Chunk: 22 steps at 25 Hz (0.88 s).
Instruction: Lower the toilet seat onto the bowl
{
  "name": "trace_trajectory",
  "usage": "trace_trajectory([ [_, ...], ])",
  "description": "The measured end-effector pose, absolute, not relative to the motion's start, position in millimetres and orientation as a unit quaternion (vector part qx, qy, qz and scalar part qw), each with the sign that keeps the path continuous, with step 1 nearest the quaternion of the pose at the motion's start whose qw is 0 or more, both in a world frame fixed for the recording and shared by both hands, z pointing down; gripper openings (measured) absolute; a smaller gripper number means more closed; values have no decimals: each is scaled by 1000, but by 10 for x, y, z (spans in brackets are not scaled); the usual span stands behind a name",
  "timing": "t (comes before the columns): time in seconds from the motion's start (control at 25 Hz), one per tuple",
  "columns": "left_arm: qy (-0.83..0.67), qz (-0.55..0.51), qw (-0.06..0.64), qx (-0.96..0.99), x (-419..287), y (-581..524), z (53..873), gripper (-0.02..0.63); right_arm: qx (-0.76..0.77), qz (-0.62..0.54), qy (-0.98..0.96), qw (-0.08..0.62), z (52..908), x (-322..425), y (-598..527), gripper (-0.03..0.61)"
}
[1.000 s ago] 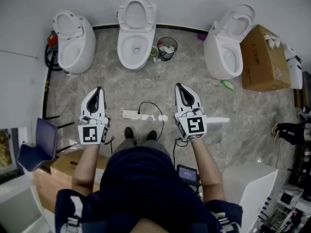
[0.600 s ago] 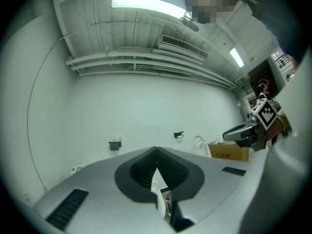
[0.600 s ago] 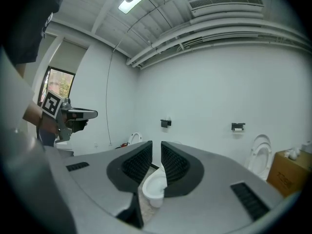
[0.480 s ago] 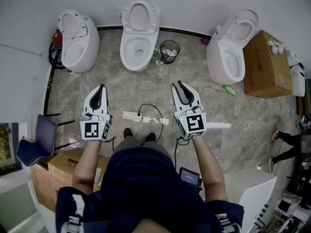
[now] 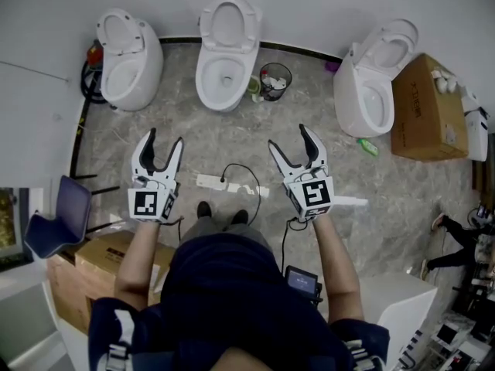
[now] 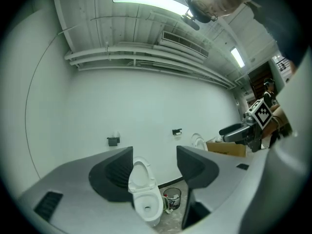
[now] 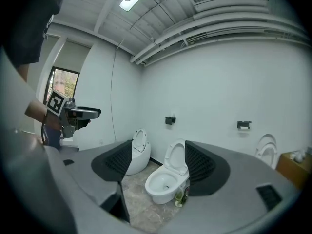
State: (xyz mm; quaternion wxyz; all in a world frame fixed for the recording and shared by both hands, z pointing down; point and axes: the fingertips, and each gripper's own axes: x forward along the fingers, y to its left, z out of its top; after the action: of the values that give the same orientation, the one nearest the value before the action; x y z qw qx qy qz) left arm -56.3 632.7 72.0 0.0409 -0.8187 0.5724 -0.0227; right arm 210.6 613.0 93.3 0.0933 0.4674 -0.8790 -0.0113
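Observation:
Three white toilets stand along the far wall. The middle toilet [image 5: 223, 56] [image 6: 147, 204] [image 7: 165, 183] has its seat [image 5: 230, 23] [image 6: 138, 173] [image 7: 175, 159] raised upright against the wall. My left gripper [image 5: 163, 139] [image 6: 155, 172] and right gripper [image 5: 288, 137] [image 7: 158, 165] are held level in front of me, well short of the bowl. Both have just been opening and stand open with nothing between the jaws. The middle toilet shows through the gap of each.
A left toilet [image 5: 128, 60] and a right toilet [image 5: 370, 87] flank the middle one. A waste bin [image 5: 274, 79] stands right of it. A power strip with cable [image 5: 213, 182] lies on the floor ahead of my feet. A cardboard box [image 5: 429, 110] sits far right, a blue chair [image 5: 58, 226] at left.
Both grippers went from shut to open, the right one first and the left one in the last half second. Neither hand has shifted much.

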Motion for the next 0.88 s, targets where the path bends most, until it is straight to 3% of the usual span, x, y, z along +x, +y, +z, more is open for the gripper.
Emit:
trace_trajectory([
  [0.32,569,-40,42,-820,-625,6239,751,340,461,1,-883,93,997,2134,6056,371],
  [0.88,581,-54,67,-810,-796,6000,692,344,455,-4,-885,98,1040,2090,5841,374],
])
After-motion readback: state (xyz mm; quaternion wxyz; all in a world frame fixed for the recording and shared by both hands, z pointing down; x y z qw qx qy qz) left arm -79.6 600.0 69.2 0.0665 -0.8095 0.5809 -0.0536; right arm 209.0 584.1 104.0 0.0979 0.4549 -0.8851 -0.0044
